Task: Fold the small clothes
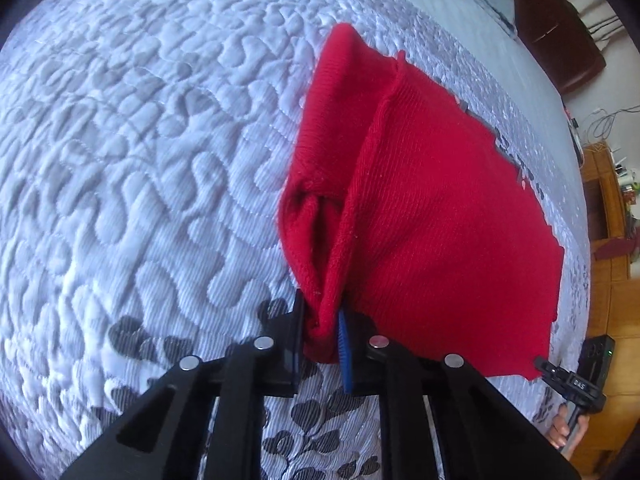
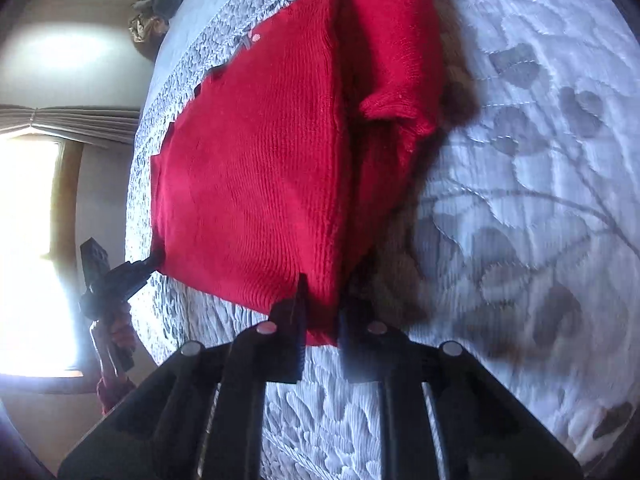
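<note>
A small red knit garment (image 1: 424,208) hangs stretched above the bed, held at two corners. My left gripper (image 1: 322,334) is shut on one bunched corner of it. My right gripper (image 2: 322,312) is shut on the other corner. In the left wrist view the right gripper (image 1: 538,362) shows at the garment's lower right corner. In the right wrist view the left gripper (image 2: 158,258) pinches the garment (image 2: 260,160) at its lower left corner. A sleeve (image 2: 396,80) is folded onto the body.
A white quilted bedspread (image 1: 140,160) with grey leaf patterns lies under the garment. A dark headboard (image 1: 560,28) and a wooden cabinet (image 1: 608,208) stand beyond the bed. A bright window (image 2: 28,260) is at the left of the right wrist view.
</note>
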{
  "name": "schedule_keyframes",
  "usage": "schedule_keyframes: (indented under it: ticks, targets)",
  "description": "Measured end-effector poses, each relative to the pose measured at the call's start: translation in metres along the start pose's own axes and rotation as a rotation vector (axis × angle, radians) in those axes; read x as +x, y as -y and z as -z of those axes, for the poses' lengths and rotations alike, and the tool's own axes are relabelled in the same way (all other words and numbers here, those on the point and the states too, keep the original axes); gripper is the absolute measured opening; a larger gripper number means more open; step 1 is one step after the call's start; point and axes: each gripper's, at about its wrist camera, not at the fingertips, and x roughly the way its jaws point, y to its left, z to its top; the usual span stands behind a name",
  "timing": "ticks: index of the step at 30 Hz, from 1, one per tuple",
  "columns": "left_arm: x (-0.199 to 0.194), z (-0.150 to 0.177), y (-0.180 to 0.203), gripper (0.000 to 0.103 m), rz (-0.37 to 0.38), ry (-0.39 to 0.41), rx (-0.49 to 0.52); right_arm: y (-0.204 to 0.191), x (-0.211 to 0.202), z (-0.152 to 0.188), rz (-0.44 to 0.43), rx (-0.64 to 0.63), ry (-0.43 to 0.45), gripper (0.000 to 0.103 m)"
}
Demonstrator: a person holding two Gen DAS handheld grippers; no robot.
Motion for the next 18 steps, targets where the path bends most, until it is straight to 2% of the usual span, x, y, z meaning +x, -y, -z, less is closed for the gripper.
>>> schedule_keyframes:
  ticks: [3,6,12,18]
  targets:
    - [-0.017,0.011,0.005,0.013,0.001,0.031,0.02,-0.003,-0.015,0.013,0.014,-0.007,0.006,0.007]
    - [-0.033,0.026,0.012,0.013,-0.005,0.028,0.055,-0.01,-0.031,0.029,0.037,-0.021,0.001,0.006]
    - [-0.06,0.08,0.024,0.013,0.006,-0.001,0.12,-0.017,-0.063,0.08,0.095,-0.061,-0.015,0.006]
    - [-0.073,0.14,0.031,0.013,0.004,-0.046,0.184,-0.007,-0.085,0.141,0.159,-0.087,-0.025,0.007]
